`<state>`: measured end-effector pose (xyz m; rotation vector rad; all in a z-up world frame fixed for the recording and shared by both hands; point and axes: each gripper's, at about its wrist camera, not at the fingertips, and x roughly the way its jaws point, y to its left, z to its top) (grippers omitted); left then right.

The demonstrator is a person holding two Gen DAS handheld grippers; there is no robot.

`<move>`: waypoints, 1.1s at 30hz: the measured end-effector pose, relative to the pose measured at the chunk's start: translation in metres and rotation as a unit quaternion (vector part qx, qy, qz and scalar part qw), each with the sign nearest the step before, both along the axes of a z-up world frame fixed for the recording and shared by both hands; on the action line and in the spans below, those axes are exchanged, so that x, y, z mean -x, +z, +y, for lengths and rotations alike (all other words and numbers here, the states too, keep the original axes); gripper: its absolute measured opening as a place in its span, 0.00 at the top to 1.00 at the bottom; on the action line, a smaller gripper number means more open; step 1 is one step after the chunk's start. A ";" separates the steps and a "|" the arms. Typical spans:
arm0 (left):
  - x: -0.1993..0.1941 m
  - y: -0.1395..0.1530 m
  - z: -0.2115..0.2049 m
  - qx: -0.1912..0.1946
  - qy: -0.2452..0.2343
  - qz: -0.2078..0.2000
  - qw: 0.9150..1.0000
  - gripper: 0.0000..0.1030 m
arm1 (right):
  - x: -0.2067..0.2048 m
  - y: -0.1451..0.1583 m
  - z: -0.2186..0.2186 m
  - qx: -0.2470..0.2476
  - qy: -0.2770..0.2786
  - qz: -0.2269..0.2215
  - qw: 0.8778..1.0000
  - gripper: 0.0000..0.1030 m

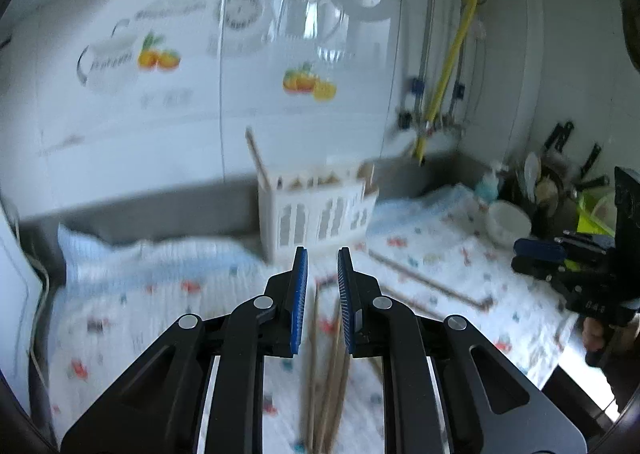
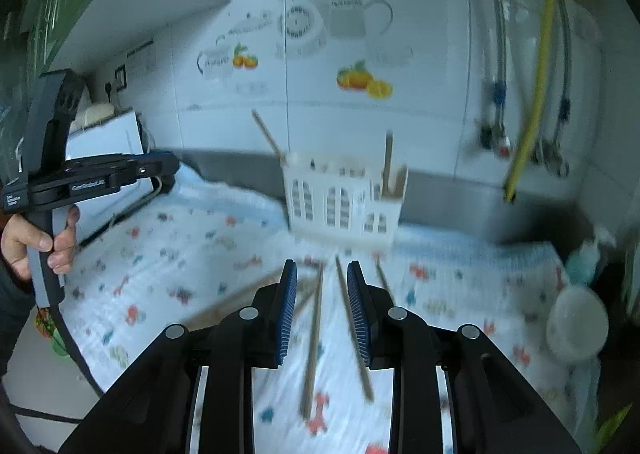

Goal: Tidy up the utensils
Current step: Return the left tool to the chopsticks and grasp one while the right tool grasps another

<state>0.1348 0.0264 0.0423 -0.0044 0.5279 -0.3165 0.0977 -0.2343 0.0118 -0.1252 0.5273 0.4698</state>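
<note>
Both claws, left claw (image 1: 322,254) and right claw (image 2: 322,268), spread, empty. Chopsticks (image 2: 314,338) toward 6 o'clock of holder (image 2: 340,199): light, stiff, slippery; pinch mid-length.

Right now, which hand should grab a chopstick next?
Probably the right: its hand-held gripper is open with two separate chopsticks between its fingers. The left hand-held gripper faces a bunched pile.
</note>
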 end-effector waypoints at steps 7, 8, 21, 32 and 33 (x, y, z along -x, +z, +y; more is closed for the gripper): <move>0.020 -0.081 0.008 -0.013 0.004 0.091 0.996 0.85 | 0.014 -0.064 0.003 0.017 -0.010 0.055 0.998 0.75; 0.021 -0.092 0.008 -0.013 0.001 0.104 0.994 0.85 | 0.014 -0.073 0.004 0.020 -0.013 0.063 0.998 0.75; 0.011 -0.150 0.005 -0.014 0.002 0.163 0.986 0.86 | 0.000 -0.120 0.006 0.032 -0.032 0.114 0.992 0.77; 0.000 -0.165 0.007 -0.017 0.003 0.182 0.983 0.86 | -0.009 -0.128 0.007 0.034 -0.032 0.127 0.991 0.81; 0.001 -0.166 0.007 -0.018 0.003 0.180 0.983 0.86 | -0.010 -0.130 0.007 0.035 -0.033 0.128 0.991 0.81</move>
